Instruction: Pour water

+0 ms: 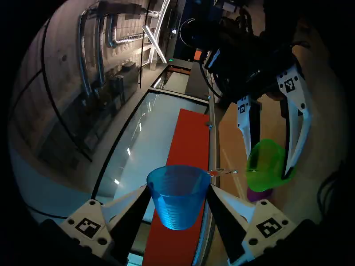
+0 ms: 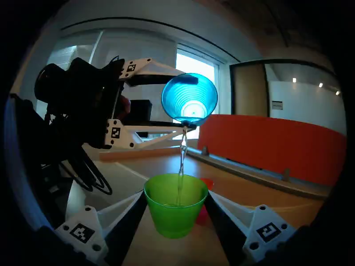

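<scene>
A blue plastic cup (image 1: 179, 195) sits between the fingers of my left gripper (image 1: 177, 197), which is shut on it. In the right gripper view the same blue cup (image 2: 190, 98) is tipped on its side above a green cup (image 2: 175, 208). A thin stream of water (image 2: 181, 164) falls from its rim into the green cup. My right gripper (image 2: 175, 210) is shut on the green cup and holds it upright. The left gripper view shows the green cup (image 1: 265, 165) in the right gripper (image 1: 270, 166), off to the right, with water (image 1: 224, 172) running toward it.
An orange partition panel (image 2: 275, 142) runs along the far edge of a wooden table (image 2: 248, 186). A small red object (image 2: 207, 182) lies on the table behind the green cup. Windows and a glass wall (image 1: 146, 133) lie beyond. Black cables (image 2: 88, 177) hang at the left.
</scene>
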Demonstrator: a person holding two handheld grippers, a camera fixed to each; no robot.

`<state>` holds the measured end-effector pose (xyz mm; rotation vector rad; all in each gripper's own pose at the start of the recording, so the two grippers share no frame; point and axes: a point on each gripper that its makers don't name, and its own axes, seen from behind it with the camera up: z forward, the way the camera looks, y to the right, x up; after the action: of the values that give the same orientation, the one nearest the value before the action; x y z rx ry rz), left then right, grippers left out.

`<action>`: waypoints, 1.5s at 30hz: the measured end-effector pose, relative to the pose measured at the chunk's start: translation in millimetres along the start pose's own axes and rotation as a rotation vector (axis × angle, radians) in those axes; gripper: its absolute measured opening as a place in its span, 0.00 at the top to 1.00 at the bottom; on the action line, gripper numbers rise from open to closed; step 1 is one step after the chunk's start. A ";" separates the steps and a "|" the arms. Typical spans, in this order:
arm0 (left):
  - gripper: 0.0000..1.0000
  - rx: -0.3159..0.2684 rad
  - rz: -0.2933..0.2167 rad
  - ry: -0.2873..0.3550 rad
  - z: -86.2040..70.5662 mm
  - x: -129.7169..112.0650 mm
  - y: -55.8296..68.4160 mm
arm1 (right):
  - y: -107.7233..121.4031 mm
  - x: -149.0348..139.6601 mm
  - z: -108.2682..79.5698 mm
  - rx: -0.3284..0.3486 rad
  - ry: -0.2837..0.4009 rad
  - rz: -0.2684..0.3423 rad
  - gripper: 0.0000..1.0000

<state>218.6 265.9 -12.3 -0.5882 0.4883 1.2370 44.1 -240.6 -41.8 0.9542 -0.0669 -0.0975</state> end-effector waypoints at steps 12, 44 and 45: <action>0.15 0.005 0.048 0.006 1.3 2.5 -2.8 | 0.5 1.4 -1.3 -0.004 0.002 -0.005 0.09; 0.15 0.027 0.196 0.022 2.3 13.1 -6.6 | 2.7 2.4 -0.4 -0.006 0.005 -0.008 0.09; 0.15 0.027 0.200 0.022 2.2 13.2 -6.1 | 2.7 2.3 -0.3 -0.007 0.005 -0.008 0.09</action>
<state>227.9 275.6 -18.2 -0.5402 0.5919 1.4123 46.6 -239.1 -39.7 0.9480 -0.0584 -0.1027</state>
